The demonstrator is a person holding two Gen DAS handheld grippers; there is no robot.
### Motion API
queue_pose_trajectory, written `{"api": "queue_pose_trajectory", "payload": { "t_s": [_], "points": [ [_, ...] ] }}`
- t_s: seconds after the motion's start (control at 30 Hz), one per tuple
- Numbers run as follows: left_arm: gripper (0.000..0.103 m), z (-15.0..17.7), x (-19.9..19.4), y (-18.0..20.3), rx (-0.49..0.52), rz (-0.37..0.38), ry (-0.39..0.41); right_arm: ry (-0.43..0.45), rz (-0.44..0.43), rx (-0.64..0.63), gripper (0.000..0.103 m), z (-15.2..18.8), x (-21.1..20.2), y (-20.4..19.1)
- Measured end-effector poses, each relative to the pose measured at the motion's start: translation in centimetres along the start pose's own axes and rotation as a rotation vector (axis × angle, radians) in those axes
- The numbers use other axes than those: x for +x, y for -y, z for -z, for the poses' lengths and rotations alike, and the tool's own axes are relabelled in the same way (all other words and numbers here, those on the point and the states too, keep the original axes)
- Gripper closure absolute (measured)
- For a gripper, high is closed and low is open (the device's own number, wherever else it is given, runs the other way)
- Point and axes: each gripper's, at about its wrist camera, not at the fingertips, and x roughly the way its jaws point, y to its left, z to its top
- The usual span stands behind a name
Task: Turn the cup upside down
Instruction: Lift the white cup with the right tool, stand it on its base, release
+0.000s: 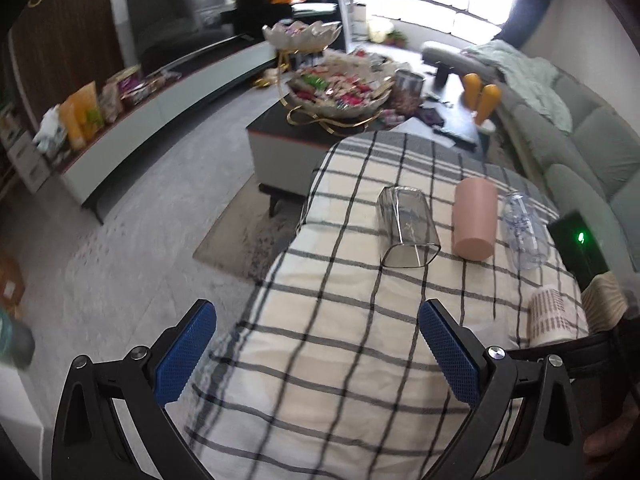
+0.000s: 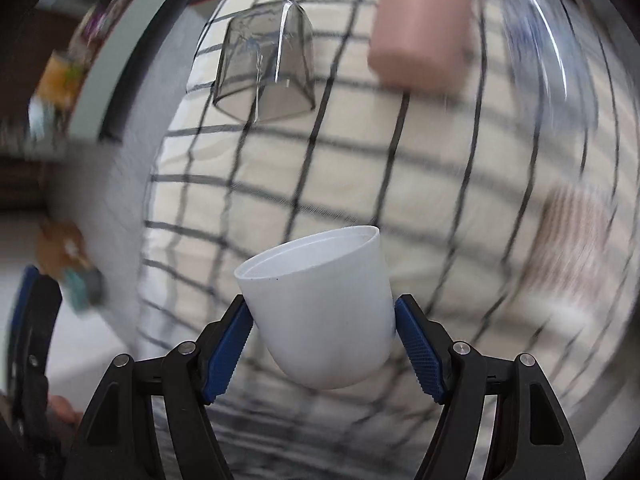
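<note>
White cup [image 2: 320,308] clamped in right gripper [image 2: 324,334], tilted above checked cloth [image 2: 360,184]; left gripper [image 1: 316,354] spread apart, empty, near cloth's left edge.

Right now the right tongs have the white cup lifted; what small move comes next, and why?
Probably roll the right tongs further over, then lower. The white cup is clamped between the blue pads, tilted with its open rim still facing up and away, above the checked cloth. The left tongs are open and holding nothing.
</note>
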Motion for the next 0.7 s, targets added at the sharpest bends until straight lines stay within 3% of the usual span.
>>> {"api": "queue_pose_trajectory", "payload": {
  "t_s": [0.1,0.27,0.47,0.7],
  "points": [
    [0.000,-0.1,-0.9,-1.2,0.056,0.047,0.035,0.015,-0.096,0.152,0.030,2.2,0.9,0.0],
    [0.000,-1.0,-0.6,-1.9,0.150,0.130,0.049,0.040,-0.164,0.327,0.030,4.3,2.6,0.0],
    [0.000,-1.4,1.2,-1.7,0.214,0.208,0.005,0.043,-0.183,0.406,0.030,6.1,5.5,0.1],
    [0.000,-0.9,2.4,-2.0,0.202,0.196,-0.016,0.040,-0.219,0.439,0.030,5.4,6.7,0.4]
  ]
}}
